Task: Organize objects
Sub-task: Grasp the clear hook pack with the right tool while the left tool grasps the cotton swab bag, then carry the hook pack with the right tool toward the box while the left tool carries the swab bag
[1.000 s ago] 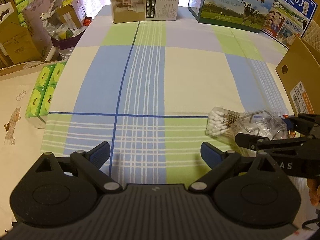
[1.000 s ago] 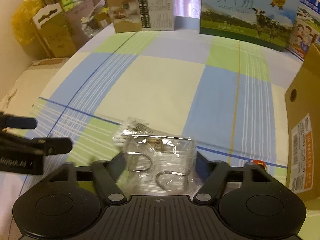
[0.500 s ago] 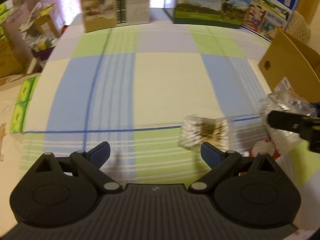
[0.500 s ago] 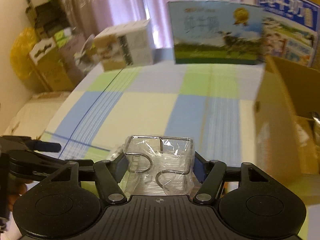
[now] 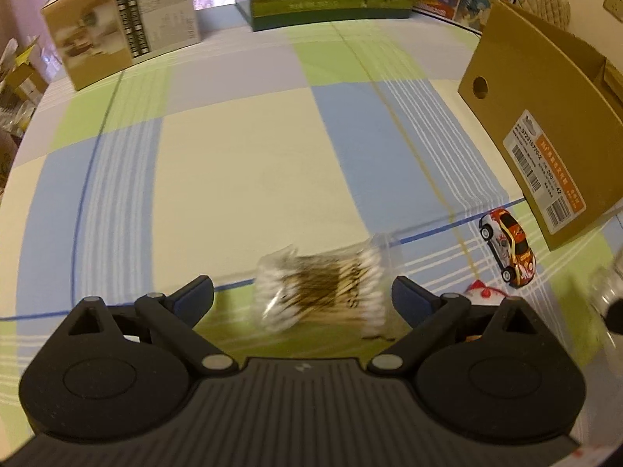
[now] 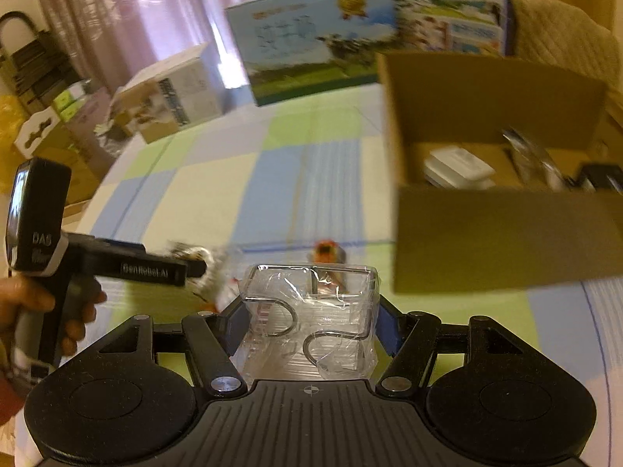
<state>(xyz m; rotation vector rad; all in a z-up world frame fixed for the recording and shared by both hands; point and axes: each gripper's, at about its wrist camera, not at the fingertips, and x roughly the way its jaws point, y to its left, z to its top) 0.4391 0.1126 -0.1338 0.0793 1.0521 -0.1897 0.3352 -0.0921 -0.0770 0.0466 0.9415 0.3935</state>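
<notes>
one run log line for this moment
left tongs: open, over clear cotton swab bag | right tongs: shut on clear plastic hook packet

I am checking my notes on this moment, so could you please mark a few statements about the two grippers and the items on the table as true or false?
1. The right gripper is shut on a clear packet of metal hooks. True.
2. The left gripper is shut on the bag of cotton swabs. False: its jaws are open, and the bag lies on the checked cloth between them.
3. The cardboard box is empty. False: a white item and other things lie inside.
4. A toy car sits on the cloth beside the box. True.
</notes>
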